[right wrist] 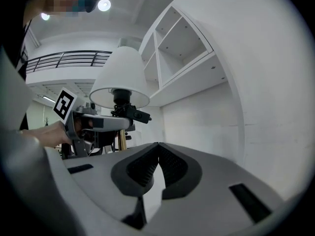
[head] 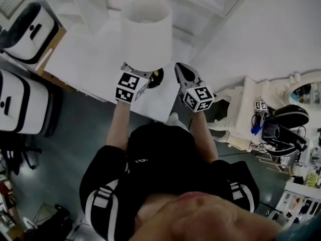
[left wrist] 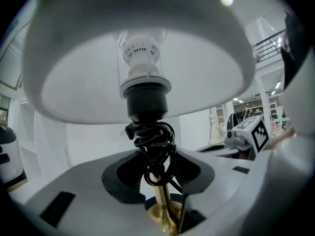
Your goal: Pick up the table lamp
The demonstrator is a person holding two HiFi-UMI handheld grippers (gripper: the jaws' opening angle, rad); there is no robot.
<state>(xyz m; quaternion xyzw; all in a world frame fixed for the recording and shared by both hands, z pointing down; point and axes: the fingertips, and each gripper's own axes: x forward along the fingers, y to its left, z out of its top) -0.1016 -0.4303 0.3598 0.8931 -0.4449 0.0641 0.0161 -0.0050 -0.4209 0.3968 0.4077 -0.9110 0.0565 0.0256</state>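
The left gripper [left wrist: 160, 156] pinches the brass stem [left wrist: 164, 208] of the table lamp [head: 145, 26], which stands upright over the white table [head: 85, 59]. The right gripper [right wrist: 157, 146] is pressed together, empty, near it. This looks like the lifting step; next calls for a steady, upright raise.

The white-shaded table lamp [head: 146, 31] has a matt, cloth-like shade that is smooth on the inside. Its slim brass-coloured stem [left wrist: 161, 203] is polished metal with a bright gloss. The black bulb socket [left wrist: 146, 100] looks like satin plastic and the white ribbed bulb base [left wrist: 140, 58] like matt plastic. The black cord [left wrist: 155, 136] coiled on the stem is shiny and rubbery. The grey left claw [left wrist: 157, 154] and grey right claw [right wrist: 158, 144] are matt plastic with black ribbed pads [right wrist: 142, 168]. The white bench [head: 85, 59] looks smooth and matt. The dark grey floor [head: 85, 129] has a dull sheen.
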